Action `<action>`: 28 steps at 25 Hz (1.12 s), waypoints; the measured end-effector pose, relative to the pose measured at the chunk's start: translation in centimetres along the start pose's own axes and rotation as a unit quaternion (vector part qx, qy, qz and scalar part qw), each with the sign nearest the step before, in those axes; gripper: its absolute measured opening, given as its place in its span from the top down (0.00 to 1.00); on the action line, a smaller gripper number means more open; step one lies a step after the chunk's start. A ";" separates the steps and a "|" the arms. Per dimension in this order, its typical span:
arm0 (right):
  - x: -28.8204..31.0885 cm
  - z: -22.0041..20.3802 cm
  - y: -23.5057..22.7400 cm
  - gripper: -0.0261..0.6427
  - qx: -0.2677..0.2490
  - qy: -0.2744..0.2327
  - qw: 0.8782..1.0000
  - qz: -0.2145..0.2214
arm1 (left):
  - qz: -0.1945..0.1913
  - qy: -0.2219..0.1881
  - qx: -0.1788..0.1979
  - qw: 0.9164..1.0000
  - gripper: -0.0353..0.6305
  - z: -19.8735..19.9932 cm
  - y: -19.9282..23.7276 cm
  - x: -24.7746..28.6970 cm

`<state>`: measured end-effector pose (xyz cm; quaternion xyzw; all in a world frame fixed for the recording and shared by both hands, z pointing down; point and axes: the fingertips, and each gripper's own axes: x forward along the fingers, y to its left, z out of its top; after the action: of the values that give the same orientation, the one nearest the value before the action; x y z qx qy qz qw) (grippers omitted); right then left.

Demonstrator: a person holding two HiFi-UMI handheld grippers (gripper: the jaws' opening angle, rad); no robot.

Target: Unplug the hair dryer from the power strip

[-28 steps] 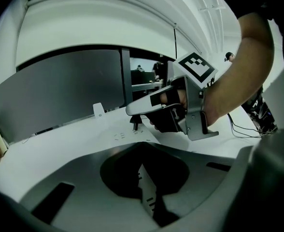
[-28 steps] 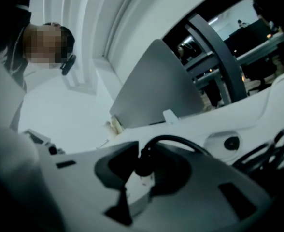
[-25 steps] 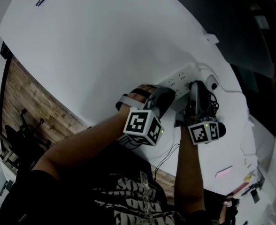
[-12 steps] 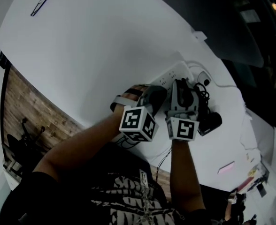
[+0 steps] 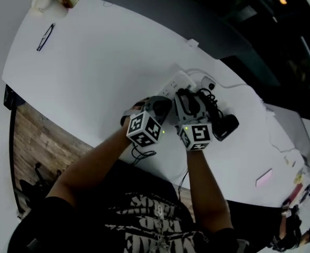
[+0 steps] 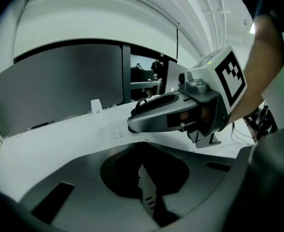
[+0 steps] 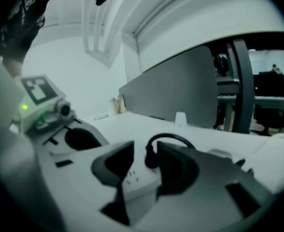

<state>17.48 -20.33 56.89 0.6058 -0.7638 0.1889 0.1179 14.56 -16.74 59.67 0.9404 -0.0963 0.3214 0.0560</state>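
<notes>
- Person's forearms (image 5: 99, 162): nearest the camera, each reaching out over the white desk (image 5: 102, 62) with a gripper in hand.
- Left gripper (image 6: 141, 150): jaws drawn together at the tips. A sliver of the power strip's socketed face shows in the dark gap behind them. In the head view it sits at the strip's near end; whether it presses on the strip cannot be told.
- Right gripper (image 7: 146, 164): just beside the left one. Its jaws have just been opening and now stand apart, straddling the power strip (image 7: 138, 183), with neither pad clamped on anything.
- Plug (image 7: 150, 157): black, standing on the strip's top face between the right gripper's jaws, close to the right-hand pad. Its cable (image 7: 168, 138) arcs away behind.
- Hair dryer (image 5: 226, 126): dark, lying on the desk to the right of the right gripper.
- Pink item (image 5: 264, 177): on the desk, well apart to the right.
</notes>
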 end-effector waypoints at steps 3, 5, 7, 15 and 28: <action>-3.4 0.8 0.8 0.74 0.024 -0.004 1.000 -0.004 | 0.010 -0.071 -0.044 0.996 0.91 1.8 1.3 -2.8; -6.2 1.7 1.6 0.74 0.028 -0.013 1.000 -0.002 | 0.059 -0.131 -0.051 0.988 0.91 4.1 2.5 -6.6; -9.2 3.8 2.0 0.74 0.013 -0.037 0.999 -0.009 | 0.105 -0.202 -0.062 0.972 0.91 7.2 3.4 -10.8; -19.9 11.3 2.0 0.88 -0.045 -0.133 0.987 -0.081 | 0.165 -0.320 -0.107 0.927 0.91 14.4 0.9 -22.7; -25.1 13.6 4.5 0.89 -0.057 -0.178 0.977 -0.107 | 0.155 -0.334 -0.068 0.927 0.91 16.1 -2.6 -26.3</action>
<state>19.75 -3.25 33.73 0.7001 -0.7130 0.0206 0.0335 4.34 -13.12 30.72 0.9605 -0.2759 -0.0136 0.0339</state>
